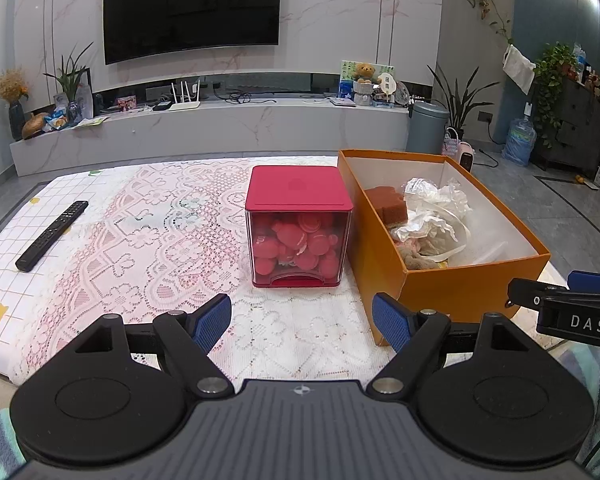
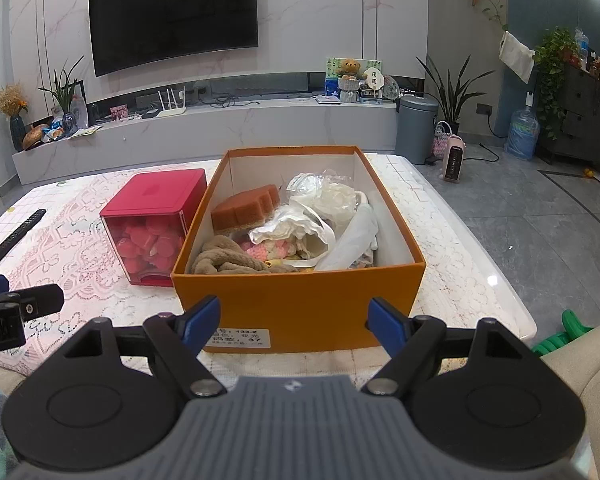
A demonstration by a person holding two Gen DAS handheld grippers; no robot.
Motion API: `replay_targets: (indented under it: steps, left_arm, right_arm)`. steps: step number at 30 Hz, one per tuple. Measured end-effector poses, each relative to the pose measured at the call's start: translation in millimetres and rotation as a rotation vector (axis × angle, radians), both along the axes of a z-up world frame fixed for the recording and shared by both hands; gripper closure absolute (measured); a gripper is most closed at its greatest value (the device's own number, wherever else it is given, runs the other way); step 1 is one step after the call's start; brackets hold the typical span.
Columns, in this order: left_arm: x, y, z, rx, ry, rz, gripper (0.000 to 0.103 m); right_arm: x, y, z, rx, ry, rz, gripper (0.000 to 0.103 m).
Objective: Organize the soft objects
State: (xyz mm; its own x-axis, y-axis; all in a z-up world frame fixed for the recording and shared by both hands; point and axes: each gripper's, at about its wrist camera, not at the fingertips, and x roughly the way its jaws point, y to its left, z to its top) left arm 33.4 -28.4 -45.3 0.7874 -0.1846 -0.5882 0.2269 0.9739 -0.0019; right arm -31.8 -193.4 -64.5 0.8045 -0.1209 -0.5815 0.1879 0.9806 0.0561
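Orange box (image 2: 300, 300) of soft stuff sits just ahead of right gripper (image 2: 294, 322); jaws apart, empty. Left gripper (image 1: 302, 322) jaws apart too, w/ red cube (image 1: 298, 226) ahead on table (image 1: 140, 240).

White letters "DAS" stand on the black body of the right gripper (image 1: 580, 312), at three o'clock in the left wrist view. The orange cardboard box (image 2: 300, 304) carries a white paper label (image 2: 238, 337) at six o'clock on its near wall, reading "133-2" and "37"; its other characters are too small to read.

dark television (image 1: 192, 8) on marble wall (image 1: 332, 20), grey tiled floor (image 1: 560, 208), perhaps ceiling spotlights.
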Motion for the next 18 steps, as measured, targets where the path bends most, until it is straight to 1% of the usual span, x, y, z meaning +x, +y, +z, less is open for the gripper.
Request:
replay_targets:
  steps: [18]
  left_arm:
    - [-5.0, 1.0, 1.2, -0.01, 0.002, -0.011, 0.01]
  right_arm:
    - [-1.9, 0.2, -0.1, -0.002, -0.008, 0.009, 0.023]
